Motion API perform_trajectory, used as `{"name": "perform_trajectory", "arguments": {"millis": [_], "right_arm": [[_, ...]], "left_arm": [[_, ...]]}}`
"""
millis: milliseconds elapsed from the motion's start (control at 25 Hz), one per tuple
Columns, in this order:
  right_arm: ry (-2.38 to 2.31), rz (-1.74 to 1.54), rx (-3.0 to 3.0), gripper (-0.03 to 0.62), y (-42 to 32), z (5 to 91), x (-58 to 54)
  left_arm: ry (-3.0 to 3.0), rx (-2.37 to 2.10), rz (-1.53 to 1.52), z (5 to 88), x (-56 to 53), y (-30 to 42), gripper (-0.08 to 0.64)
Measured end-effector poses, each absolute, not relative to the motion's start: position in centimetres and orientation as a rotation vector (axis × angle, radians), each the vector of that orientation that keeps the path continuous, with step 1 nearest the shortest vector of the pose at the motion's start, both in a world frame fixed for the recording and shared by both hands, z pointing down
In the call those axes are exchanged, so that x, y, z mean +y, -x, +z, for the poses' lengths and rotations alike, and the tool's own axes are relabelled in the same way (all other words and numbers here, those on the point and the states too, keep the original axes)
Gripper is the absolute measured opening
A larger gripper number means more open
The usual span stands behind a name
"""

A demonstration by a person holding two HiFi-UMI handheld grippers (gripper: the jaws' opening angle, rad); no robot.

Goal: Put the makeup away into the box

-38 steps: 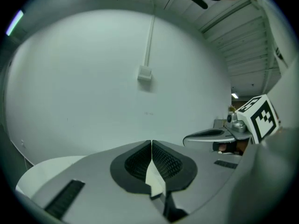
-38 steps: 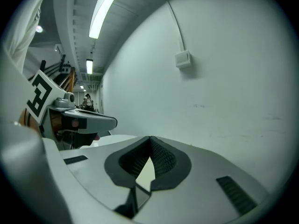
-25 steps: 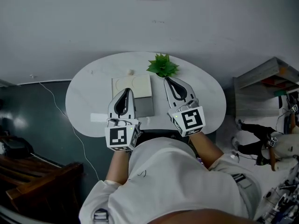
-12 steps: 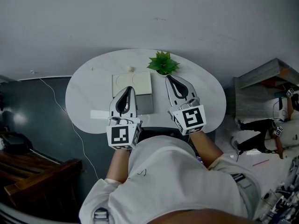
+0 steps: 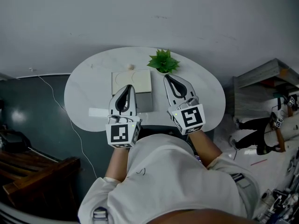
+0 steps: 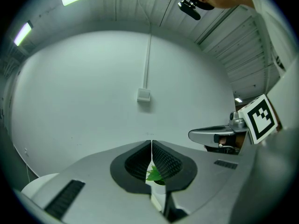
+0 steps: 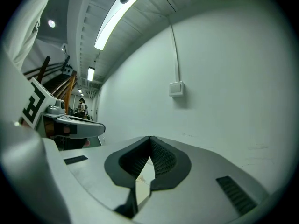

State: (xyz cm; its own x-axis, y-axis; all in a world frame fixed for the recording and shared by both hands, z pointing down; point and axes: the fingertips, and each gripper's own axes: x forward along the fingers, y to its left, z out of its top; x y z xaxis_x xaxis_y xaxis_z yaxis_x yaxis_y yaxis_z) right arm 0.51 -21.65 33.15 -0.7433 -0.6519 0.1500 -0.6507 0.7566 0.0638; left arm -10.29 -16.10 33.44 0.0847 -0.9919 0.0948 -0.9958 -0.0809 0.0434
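Observation:
A flat cream box [image 5: 131,82] lies on the white oval table [image 5: 84,92], with a grey panel [image 5: 144,103] against its near side. A small beige item [image 5: 131,67] sits just beyond the box, and a white strip [image 5: 97,112] lies at the table's near left. My left gripper [image 5: 129,86] hovers over the box's near edge, shut and empty; in the left gripper view its tips [image 6: 151,143] meet. My right gripper [image 5: 166,77] hangs right of the box, near the plant, shut with nothing in it [image 7: 150,139].
A small green plant [image 5: 163,62] stands at the table's far edge, just beyond my right gripper. A tiny speck [image 5: 91,66] lies at the far left. A grey wall rises behind the table. A wooden shelf unit [image 5: 266,78] stands at the right.
Both grippers hold still and stay shut. Nothing on the table has moved; only the head view has shifted slightly.

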Motion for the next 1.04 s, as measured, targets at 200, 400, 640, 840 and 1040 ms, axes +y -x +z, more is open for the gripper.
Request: {"name": "perform_trajectory", "arguments": {"millis": [200, 400, 640, 840, 1040], "right_arm": [[-1.048, -0.038, -2.772, -0.003, -0.47, 32.99, -21.56], [-1.042, -0.037, -2.777, -0.003, -0.43, 33.15, -21.35], [-1.05, -0.049, -2.779, -0.003, -0.5, 33.07, -21.32], [-1.072, -0.042, -2.764, -0.003, -0.75, 33.19, -21.27], [-1.081, -0.04, -2.758, -0.003, -0.96, 33.49, -21.18]], "left_arm": [[-2.243, -2.048, 0.066, 33.72, -16.1, 10.28, 0.023], [-2.249, -2.047, 0.074, 33.7, -16.17, 10.37, 0.023], [-2.257, -2.049, 0.07, 33.63, -16.27, 10.48, 0.023], [-2.254, -2.037, 0.063, 34.0, -16.03, 10.35, 0.023], [-2.253, -2.041, 0.068, 34.24, -15.84, 10.52, 0.023]]}}
